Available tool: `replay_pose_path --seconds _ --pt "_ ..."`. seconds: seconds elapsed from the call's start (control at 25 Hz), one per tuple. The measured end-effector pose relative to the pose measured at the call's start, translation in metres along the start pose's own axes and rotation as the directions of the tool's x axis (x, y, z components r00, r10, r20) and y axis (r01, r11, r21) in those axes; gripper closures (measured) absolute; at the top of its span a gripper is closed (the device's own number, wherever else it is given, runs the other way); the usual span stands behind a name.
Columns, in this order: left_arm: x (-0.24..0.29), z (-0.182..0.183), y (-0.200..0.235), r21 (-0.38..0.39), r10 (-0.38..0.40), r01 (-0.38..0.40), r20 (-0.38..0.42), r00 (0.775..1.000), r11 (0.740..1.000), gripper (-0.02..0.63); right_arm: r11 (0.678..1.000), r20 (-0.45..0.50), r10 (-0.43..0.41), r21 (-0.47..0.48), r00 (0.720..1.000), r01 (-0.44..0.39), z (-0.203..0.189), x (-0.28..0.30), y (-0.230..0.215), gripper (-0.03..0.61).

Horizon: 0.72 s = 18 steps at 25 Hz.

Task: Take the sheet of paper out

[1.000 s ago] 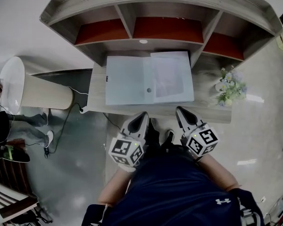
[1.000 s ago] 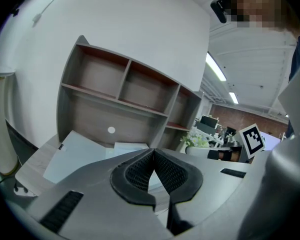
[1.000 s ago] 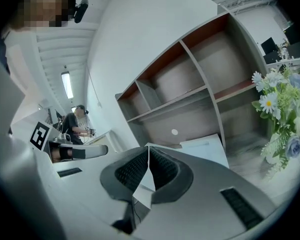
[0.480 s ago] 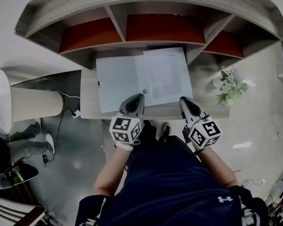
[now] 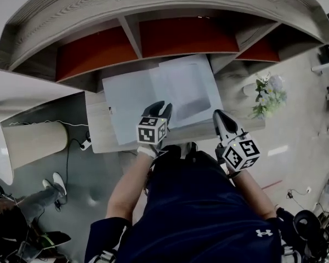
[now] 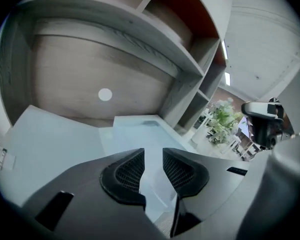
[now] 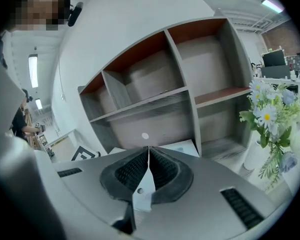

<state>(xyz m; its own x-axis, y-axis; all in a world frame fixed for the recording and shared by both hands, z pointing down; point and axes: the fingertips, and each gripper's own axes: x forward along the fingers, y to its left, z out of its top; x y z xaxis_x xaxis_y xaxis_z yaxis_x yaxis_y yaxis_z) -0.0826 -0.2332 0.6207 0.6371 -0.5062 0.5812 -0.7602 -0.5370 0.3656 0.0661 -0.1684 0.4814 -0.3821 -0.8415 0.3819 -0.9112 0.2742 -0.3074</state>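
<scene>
A translucent folder (image 5: 129, 95) lies open on the desk (image 5: 98, 133), with the white sheet of paper (image 5: 186, 86) on its right half. My left gripper (image 5: 160, 109) hangs over the folder's front middle. Its jaws have just been opening and stand open, with nothing between the pads. Through the gap in the left gripper view (image 6: 153, 156) I see the pale folder (image 6: 50, 144) and the sheet (image 6: 140, 131) below. My right gripper (image 5: 219, 115) is at the desk's front edge, right of the sheet, shut and empty (image 7: 148, 151).
A wooden hutch (image 5: 153, 37) with red-backed shelves stands over the back of the desk. A vase of flowers (image 5: 268, 95) is at the desk's right end. A cylindrical lamp shade (image 5: 33, 141) and cables are on the floor to the left.
My left gripper has moved forward and down from in front of the desk to over the folder, and its jaws have parted. The right gripper has come up to the desk edge, still shut.
</scene>
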Motion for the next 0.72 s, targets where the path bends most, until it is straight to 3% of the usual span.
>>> replay_pose_path --seconds 0.24,0.44,0.72 --pt "0.038 -0.008 0.024 -0.133 -0.046 0.038 -0.058 0.997 0.99 0.481 0.998 -0.03 -0.056 0.029 0.998 0.057 -0.015 0.0 0.003 0.56" --pt "0.071 -0.01 0.045 -0.271 -0.054 0.028 -0.086 0.995 0.962 0.464 0.996 -0.06 -0.06 0.055 0.996 0.063 -0.025 0.007 -0.004 0.56" --pt "0.101 -0.023 0.066 -0.34 0.02 -0.071 -0.15 0.988 0.938 0.462 0.997 -0.073 -0.012 0.081 0.997 0.018 -0.031 0.013 -0.01 0.56"
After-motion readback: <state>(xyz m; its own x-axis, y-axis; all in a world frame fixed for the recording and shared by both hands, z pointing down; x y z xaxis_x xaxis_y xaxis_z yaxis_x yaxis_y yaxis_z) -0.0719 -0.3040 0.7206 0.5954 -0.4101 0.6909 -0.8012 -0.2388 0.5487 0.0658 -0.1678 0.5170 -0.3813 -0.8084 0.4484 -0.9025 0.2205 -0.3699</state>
